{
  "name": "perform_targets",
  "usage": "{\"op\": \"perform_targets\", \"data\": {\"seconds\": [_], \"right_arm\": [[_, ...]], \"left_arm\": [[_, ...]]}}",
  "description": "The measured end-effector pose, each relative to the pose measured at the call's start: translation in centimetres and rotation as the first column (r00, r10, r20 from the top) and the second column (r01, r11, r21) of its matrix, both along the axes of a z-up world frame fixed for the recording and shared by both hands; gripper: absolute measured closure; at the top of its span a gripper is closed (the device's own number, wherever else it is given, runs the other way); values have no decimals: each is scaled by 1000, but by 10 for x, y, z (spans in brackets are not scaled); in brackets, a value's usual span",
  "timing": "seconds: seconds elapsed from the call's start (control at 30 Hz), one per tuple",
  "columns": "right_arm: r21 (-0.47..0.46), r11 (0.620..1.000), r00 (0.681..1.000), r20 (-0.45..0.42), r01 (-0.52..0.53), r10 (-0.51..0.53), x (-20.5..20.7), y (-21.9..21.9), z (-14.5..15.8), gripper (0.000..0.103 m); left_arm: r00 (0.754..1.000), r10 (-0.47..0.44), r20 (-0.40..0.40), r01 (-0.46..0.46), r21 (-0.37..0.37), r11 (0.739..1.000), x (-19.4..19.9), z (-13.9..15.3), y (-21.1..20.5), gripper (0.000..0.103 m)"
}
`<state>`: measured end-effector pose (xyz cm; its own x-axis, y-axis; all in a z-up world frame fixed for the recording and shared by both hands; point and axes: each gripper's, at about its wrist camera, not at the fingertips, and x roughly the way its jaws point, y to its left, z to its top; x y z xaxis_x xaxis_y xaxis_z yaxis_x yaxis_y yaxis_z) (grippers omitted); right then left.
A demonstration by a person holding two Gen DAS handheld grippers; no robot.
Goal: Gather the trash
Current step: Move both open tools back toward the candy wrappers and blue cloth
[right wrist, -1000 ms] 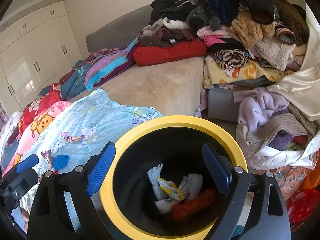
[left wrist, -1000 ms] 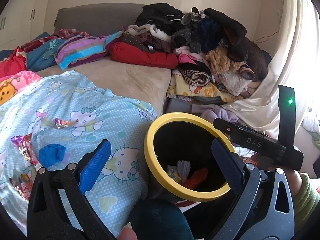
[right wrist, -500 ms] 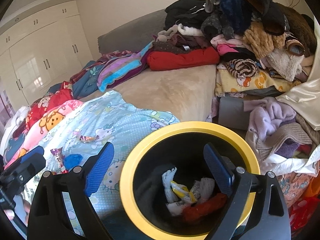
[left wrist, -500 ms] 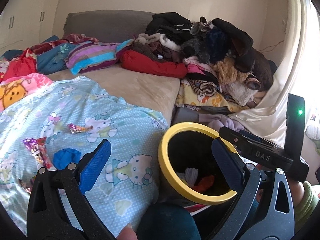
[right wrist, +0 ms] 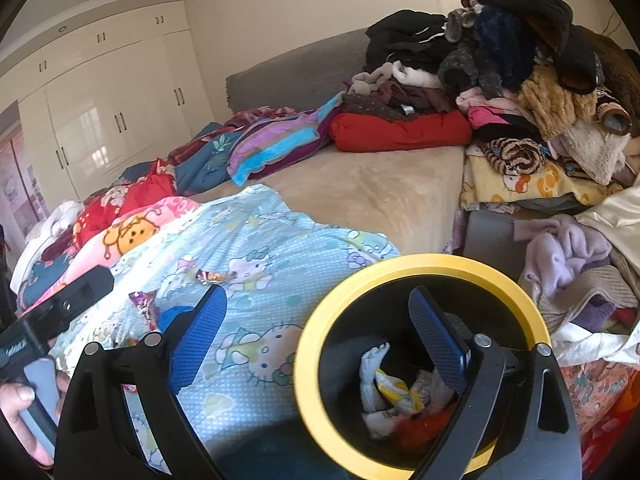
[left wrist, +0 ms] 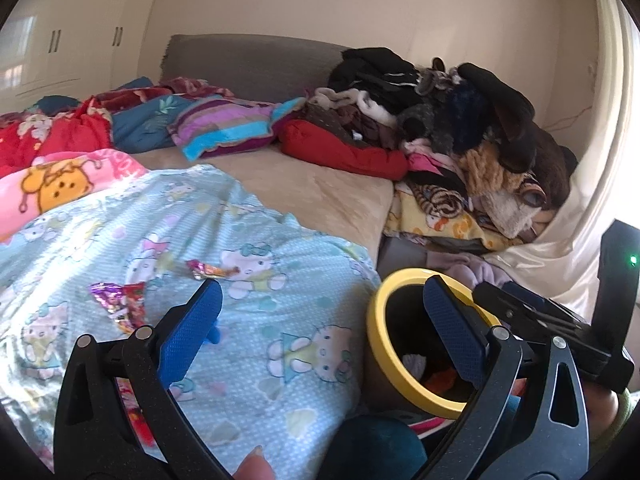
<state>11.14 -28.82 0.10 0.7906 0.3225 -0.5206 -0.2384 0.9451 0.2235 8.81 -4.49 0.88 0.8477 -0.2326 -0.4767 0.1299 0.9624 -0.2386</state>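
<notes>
Left wrist view: both tongs, left (left wrist: 320, 324) & right (right wrist: 316, 336), gape wide, empty, w/ right over bin (right wrist: 420, 260).

Sunlit bedroom: cream wardrobe (right wrist: 108, 120), grey headboard (left wrist: 248, 64), clothes-heaped bed (right wrist: 368, 196), pale curtain (left wrist: 600, 128).

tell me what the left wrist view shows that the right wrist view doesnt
Only the left wrist view: the right gripper's body with a green light. Only the right wrist view: the yellow wrapper deep in the bin and a hand on the left gripper's handle. Both: the yellow-rimmed bin, candy wrappers on the blue blanket, the clothes pile.
</notes>
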Motion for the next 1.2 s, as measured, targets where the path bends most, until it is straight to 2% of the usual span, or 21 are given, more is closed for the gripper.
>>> {"op": "perform_targets", "data": {"seconds": [0.57,0.83,1.2], "right_arm": [[-31,992,992,27,-121,122,-5,64,7,11],[-44,984,985,12,-172,172,2,95,2,11],[-90,963,967,-6,-255,255,7,142,-10,11]], "left_arm": [[989,149,10,-149,-17,989,-6,1,69,11],[967,256,-3,-255,-48,966,-14,-3,121,11],[941,338,-25,-339,-73,938,-26,-10,162,11]]}}
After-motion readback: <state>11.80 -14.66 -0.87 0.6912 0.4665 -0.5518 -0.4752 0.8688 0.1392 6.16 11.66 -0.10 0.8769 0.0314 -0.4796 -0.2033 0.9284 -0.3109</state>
